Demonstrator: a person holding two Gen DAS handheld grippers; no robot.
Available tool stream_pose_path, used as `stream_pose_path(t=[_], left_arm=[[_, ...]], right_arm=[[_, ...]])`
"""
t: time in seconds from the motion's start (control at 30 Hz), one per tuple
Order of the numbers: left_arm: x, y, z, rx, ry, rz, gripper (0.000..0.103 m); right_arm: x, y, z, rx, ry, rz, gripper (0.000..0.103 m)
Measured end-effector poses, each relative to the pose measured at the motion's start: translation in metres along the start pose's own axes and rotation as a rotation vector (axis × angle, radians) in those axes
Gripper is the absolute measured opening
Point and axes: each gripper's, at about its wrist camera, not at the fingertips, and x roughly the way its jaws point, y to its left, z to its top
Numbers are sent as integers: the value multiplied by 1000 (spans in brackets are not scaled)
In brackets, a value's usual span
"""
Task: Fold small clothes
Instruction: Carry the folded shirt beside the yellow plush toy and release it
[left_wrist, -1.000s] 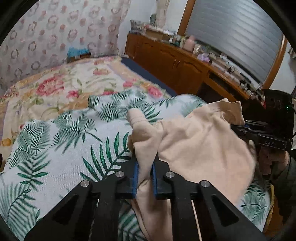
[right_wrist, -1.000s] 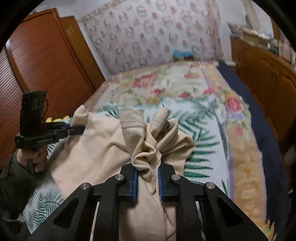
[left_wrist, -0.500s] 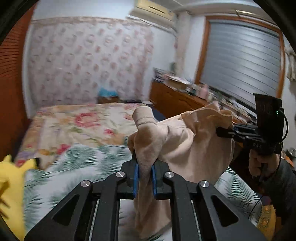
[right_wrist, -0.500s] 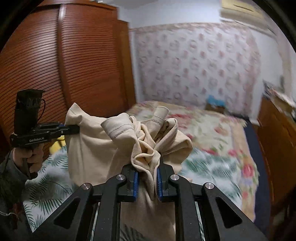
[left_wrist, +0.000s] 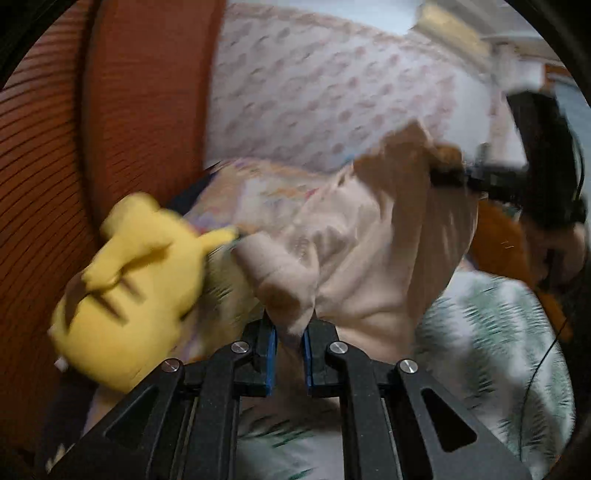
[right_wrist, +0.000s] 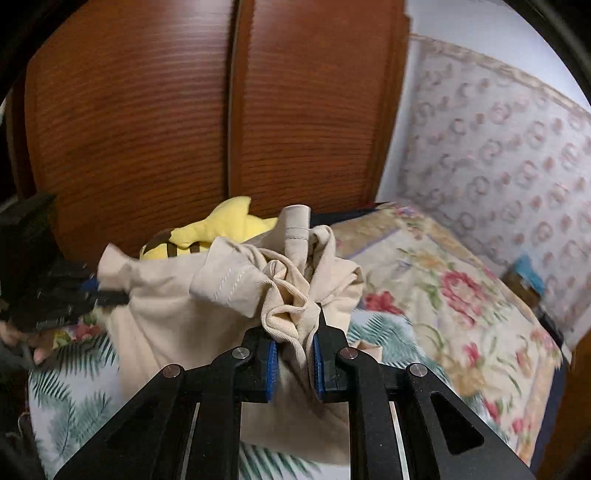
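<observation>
Our left gripper (left_wrist: 287, 341) was clamped on a bunched corner of the beige garment (left_wrist: 369, 258); our right gripper (right_wrist: 291, 354) pinched its gathered far edge. It hung above the leaf-print sheet (right_wrist: 74, 387), beside a blurred, seemingly plush yellow toy (left_wrist: 129, 288).

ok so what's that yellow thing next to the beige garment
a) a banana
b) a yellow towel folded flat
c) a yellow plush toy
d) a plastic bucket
c: the yellow plush toy shows a stuffed body with dark brown stripes, lying on the bed in front of the wooden wardrobe, beside the beige garment.
</observation>
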Motion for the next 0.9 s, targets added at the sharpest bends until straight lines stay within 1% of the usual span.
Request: stream_pose_path(t=[0.1, 0.2, 0.23, 0.3, 0.33, 0.37, 0.4, 0.43, 0.5, 0.57, 0.63, 0.67, 0.7, 0.77, 0.83, 0.9], left_arm=[[-1, 16, -14, -46, 16, 6, 12], [1, 28, -24, -66, 30, 27, 12], [0, 31, -25, -70, 34, 30, 12], [2, 30, -28, -77, 45, 34, 12], [2, 30, -30, -78, 52, 31, 12], [4, 30, -32, -80, 60, 32, 13], [4, 31, -32, -81, 62, 33, 14], [5, 32, -31, -80, 63, 34, 15], [1, 34, -31, -73, 55, 40, 19], [-6, 36, -30, -68, 35, 41, 36], [-14, 36, -29, -65, 6, 33, 46], [-21, 34, -27, -59, -12, 26, 49], [-23, 33, -26, -52, -20, 23, 52], [-33, 23, -22, -21, -51, 15, 79], [-41, 12, -18, 12, -81, 1, 80], [-47, -1, -16, 44, -95, -7, 81]], right_arm=[[54, 10, 33, -30, 25, 39, 16], [99, 16, 56, -51, 57, 70, 16], [115, 6, 56, -57, 66, 74, 16], [132, -4, 57, -45, 84, 75, 18], [137, -22, 59, -15, 89, 71, 19], [138, -28, 61, 14, 90, 72, 22], [140, -31, 62, 41, 85, 70, 28], [140, -33, 61, 63, 78, 62, 36], [134, -36, 58, 85, 52, 56, 44], [122, -32, 44, 98, 45, 28, 47], [107, -33, 31, 125, 26, 3, 47], [96, -19, 19, 137, 18, -10, 47], [88, -18, 11, 159, 12, -32, 48], [67, -10, -6, 199, -5, -58, 48], [47, -3, -25, 234, -21, -89, 48], [23, 7, -42, 254, -36, -120, 48]])
